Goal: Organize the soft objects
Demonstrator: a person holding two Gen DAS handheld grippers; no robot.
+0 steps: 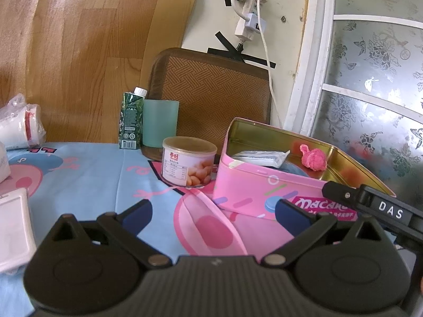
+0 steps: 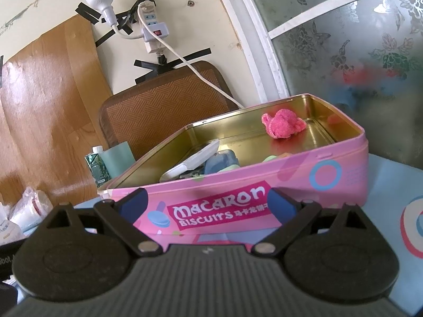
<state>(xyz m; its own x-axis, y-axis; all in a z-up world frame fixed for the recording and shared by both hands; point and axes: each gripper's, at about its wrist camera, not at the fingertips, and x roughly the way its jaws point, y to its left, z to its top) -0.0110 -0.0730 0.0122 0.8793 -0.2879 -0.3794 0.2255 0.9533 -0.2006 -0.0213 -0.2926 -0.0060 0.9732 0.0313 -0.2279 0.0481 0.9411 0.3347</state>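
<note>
An open pink "Macaron Biscuits" tin [image 1: 253,187] [image 2: 330,169] stands on the blue and pink cartoon cloth. Inside lie a pink rolled-up soft cloth [image 1: 314,158] [image 2: 283,124], a white packet [image 1: 261,157] [image 2: 193,161], and a blue item [image 2: 222,159] with a light green one beside it. My left gripper [image 1: 214,211] is open and empty, low over the cloth to the tin's front left. My right gripper [image 2: 206,203] is open and empty, just in front of the tin's long side. Part of the right gripper [image 1: 380,208] shows in the left wrist view.
A round snack can [image 1: 187,161], a teal cup [image 1: 160,122] and a green carton [image 1: 130,120] stand left of the tin. A woven brown tray [image 1: 211,92] leans on the wall behind. Bagged white paper cups [image 1: 18,125] and a white box [image 1: 13,229] lie at the left.
</note>
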